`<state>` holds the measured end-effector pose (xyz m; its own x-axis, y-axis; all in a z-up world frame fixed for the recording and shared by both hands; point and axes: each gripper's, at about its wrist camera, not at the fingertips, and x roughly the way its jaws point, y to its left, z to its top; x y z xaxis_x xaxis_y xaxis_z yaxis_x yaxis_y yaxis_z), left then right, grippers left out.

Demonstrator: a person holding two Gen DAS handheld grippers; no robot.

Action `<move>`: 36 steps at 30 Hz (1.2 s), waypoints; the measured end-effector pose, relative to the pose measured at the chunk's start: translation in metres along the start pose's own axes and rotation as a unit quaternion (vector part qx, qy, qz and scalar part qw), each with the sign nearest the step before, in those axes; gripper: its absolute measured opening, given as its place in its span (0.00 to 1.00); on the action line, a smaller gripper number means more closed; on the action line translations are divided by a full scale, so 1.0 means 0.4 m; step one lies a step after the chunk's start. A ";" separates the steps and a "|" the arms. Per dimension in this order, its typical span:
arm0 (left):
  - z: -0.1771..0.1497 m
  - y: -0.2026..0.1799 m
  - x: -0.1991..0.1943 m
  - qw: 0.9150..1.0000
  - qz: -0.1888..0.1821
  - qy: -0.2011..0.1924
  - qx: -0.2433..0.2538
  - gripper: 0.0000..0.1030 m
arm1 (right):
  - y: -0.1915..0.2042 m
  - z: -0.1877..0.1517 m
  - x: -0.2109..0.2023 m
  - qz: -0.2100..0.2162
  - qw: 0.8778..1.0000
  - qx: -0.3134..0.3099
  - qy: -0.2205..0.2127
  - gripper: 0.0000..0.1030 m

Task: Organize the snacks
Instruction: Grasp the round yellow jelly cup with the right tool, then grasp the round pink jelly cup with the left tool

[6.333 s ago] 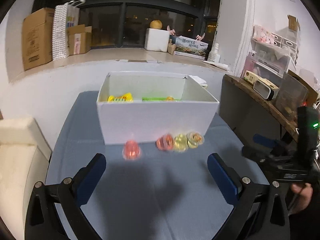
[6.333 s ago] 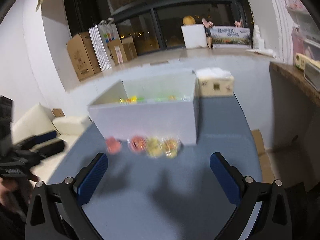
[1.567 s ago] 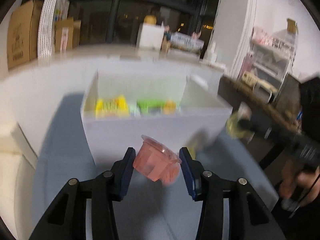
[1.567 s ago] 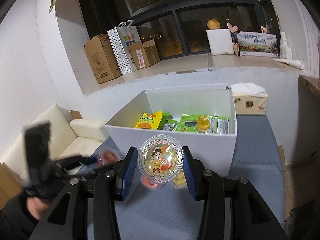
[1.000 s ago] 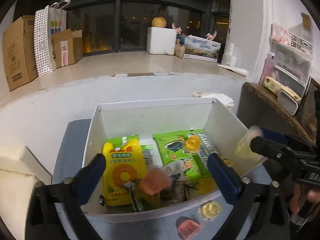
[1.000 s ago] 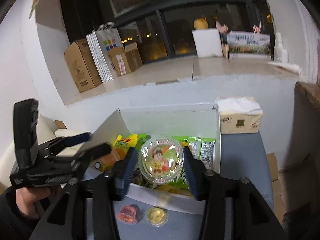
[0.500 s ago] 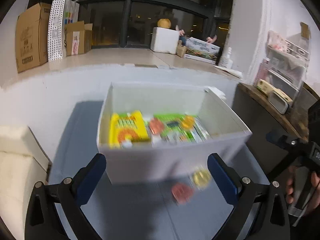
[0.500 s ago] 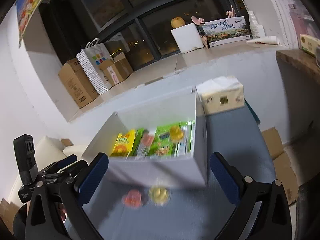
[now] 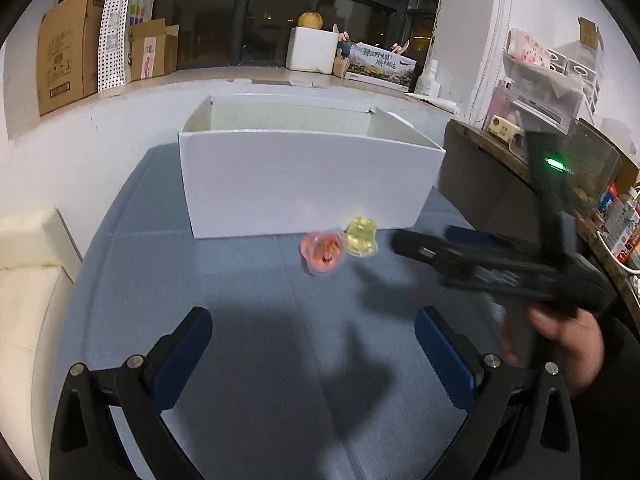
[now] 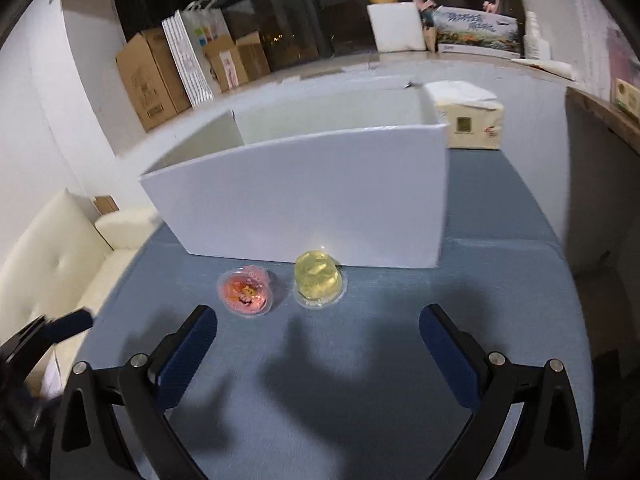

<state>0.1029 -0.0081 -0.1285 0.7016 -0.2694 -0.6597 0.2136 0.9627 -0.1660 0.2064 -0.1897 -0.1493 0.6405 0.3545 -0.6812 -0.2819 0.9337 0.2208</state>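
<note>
With both sets of jaws spread wide and empty, the yellow jelly cup (image 10: 319, 279) stands ahead of the right gripper (image 10: 318, 344), near its centreline, against the white box (image 10: 304, 196), while the pink jelly cup (image 10: 245, 295) lies ahead-left, closer to the left gripper (image 9: 313, 346).

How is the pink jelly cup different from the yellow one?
The pink jelly cup is pink-orange with a picture on its lid; the yellow jelly cup is clear yellow. The pink one lies tipped over with its lid facing us; the yellow one sits upside down, lid on the table. Both are small and rest beside the white box.
</note>
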 end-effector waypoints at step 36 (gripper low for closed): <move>0.014 -0.005 0.145 0.999 0.016 0.047 0.003 1.00 | -0.010 -0.016 0.070 0.011 0.997 -0.050 0.064 0.32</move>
<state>0.1471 -0.0258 -0.1623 0.6411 -0.2340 -0.7309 0.1956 0.9708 -0.1392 0.2210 -0.1837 -0.1736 0.5394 0.3592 -0.7616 -0.3689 0.9138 0.1697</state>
